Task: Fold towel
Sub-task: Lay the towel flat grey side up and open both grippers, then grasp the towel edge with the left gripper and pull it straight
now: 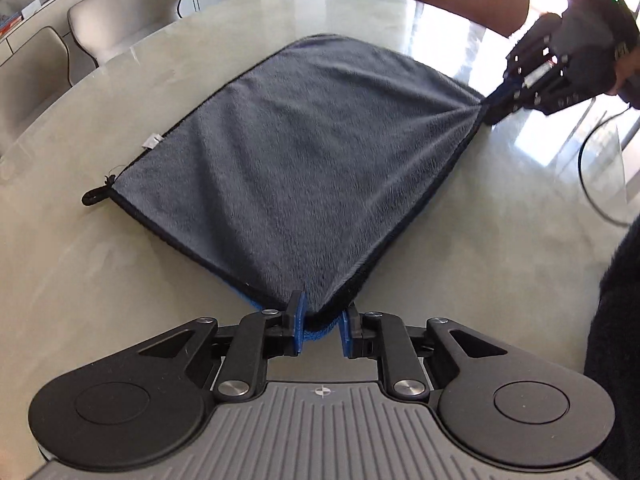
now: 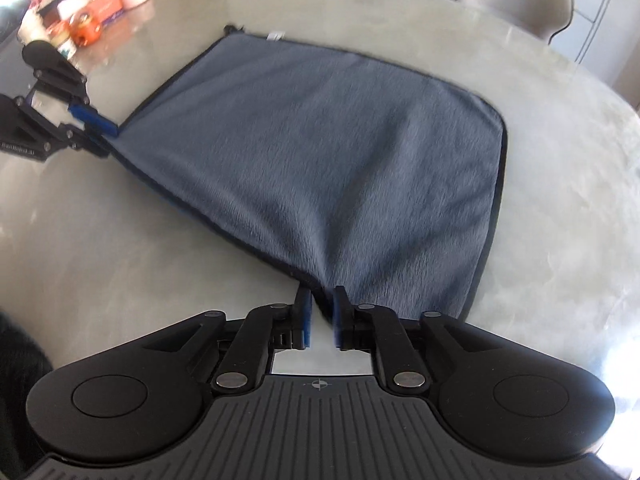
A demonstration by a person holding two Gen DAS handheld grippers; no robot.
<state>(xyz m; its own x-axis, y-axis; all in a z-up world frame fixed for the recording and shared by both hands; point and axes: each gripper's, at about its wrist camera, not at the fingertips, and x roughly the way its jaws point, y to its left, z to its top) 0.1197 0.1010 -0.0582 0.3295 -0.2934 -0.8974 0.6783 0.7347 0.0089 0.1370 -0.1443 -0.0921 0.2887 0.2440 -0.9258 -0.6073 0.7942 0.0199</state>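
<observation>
— One fold looks done: the grey towel (image 1: pixel 296 168) lies doubled and flat on the desk (image 1: pixel 100 280), blue underside peeking at the near edge.

— And the tongs?

— Left tongs (image 1: pixel 322 320) and right tongs (image 2: pixel 322 312) stand slightly spread, each with a near towel corner between them, unpinched. Another fold probably remains.

— Texture?

— Plush nap, black-bound edge, hanging loop; glossy, pale, stone-like desk.

Pale marble table (image 1: pixel 120 272), cream chairs (image 1: pixel 124 12), bright window glare (image 1: pixel 560 128).
</observation>
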